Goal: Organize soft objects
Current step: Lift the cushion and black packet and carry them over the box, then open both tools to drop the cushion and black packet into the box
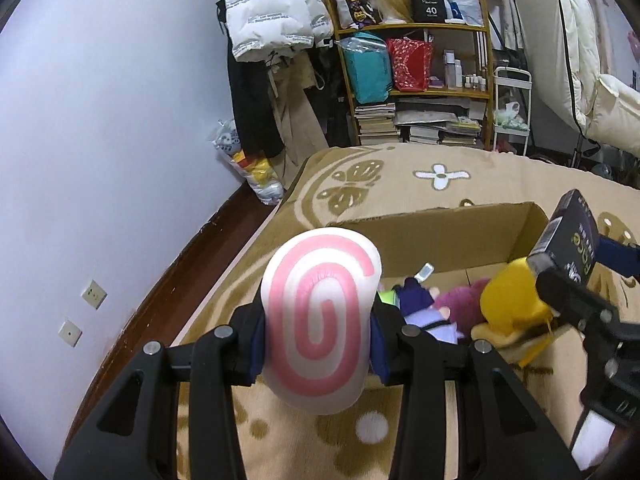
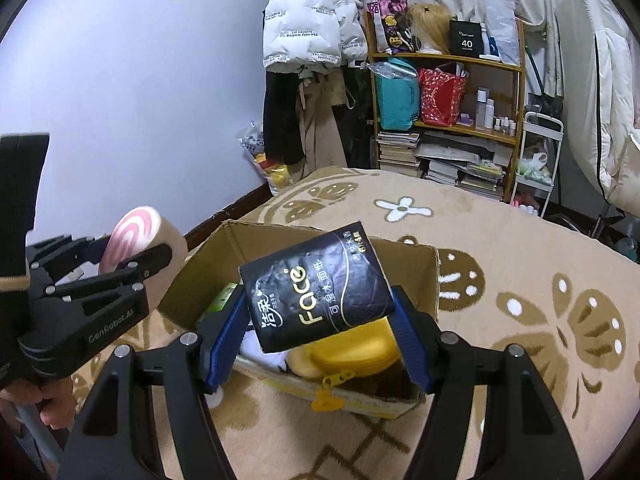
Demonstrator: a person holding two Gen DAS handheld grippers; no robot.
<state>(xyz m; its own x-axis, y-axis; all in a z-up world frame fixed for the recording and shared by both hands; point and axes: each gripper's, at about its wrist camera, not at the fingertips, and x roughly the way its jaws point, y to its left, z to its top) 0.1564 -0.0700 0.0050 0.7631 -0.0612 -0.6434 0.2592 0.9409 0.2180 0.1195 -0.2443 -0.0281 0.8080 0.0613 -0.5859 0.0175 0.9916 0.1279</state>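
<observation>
My left gripper [image 1: 318, 344] is shut on a white plush roll with a pink spiral [image 1: 320, 316], held up in front of an open cardboard box [image 1: 436, 228]. The same roll [image 2: 134, 232] shows at the left of the right wrist view. My right gripper [image 2: 320, 320] is shut on a black tissue pack [image 2: 316, 286], above the box [image 2: 400, 256]. That pack [image 1: 568, 240] also appears at the right of the left wrist view. Inside the box lie a yellow plush [image 1: 512, 312], a purple doll [image 1: 416, 300] and a magenta plush [image 1: 460, 300].
The box sits on a bed with a tan butterfly blanket [image 2: 520, 280]. Behind it stand a wooden shelf of bags and books [image 1: 412, 80], hanging coats [image 1: 276, 12], a white cart [image 1: 512, 108] and a bag of toys on the floor [image 1: 256, 172]. A hand [image 2: 52, 400] holds the left gripper.
</observation>
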